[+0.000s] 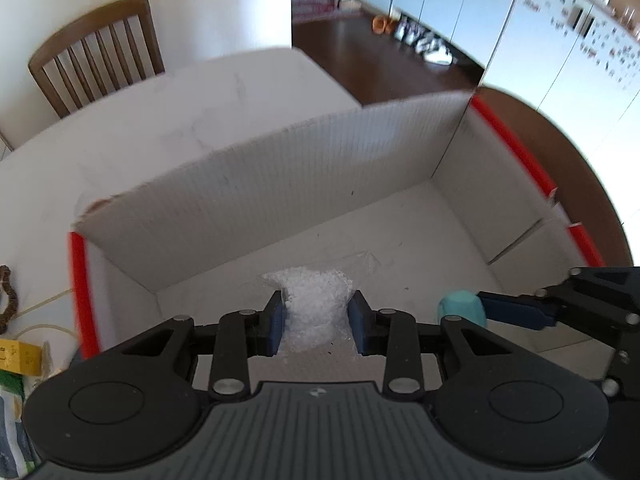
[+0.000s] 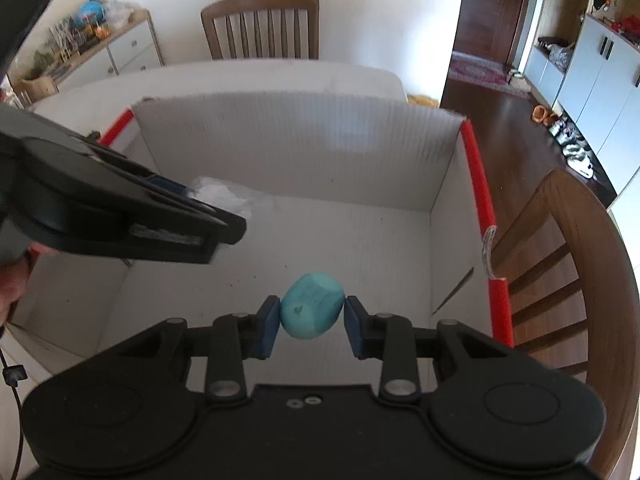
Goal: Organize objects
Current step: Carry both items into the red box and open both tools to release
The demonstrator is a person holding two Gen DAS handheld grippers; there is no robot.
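Over an open white cardboard box (image 1: pixel 304 184) with red-taped edges, the left gripper (image 1: pixel 316 322) is clamped on a clear plastic bag of white bits (image 1: pixel 314 300), squeezed between its blue pads. Beside it, toward the box's right wall, the right gripper (image 2: pixel 311 326) pinches a teal egg-shaped object (image 2: pixel 312 305) between its fingertips.

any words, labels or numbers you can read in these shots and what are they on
No text here can be read.
Yellow box at the left edge of the left wrist view: dark marks, too blurred to read.
Teal egg held in the right gripper: faint dark scribbles, not legible.
Cupboard doors in the background: small stickers or magnets, too small to read.
White box: no print visible.
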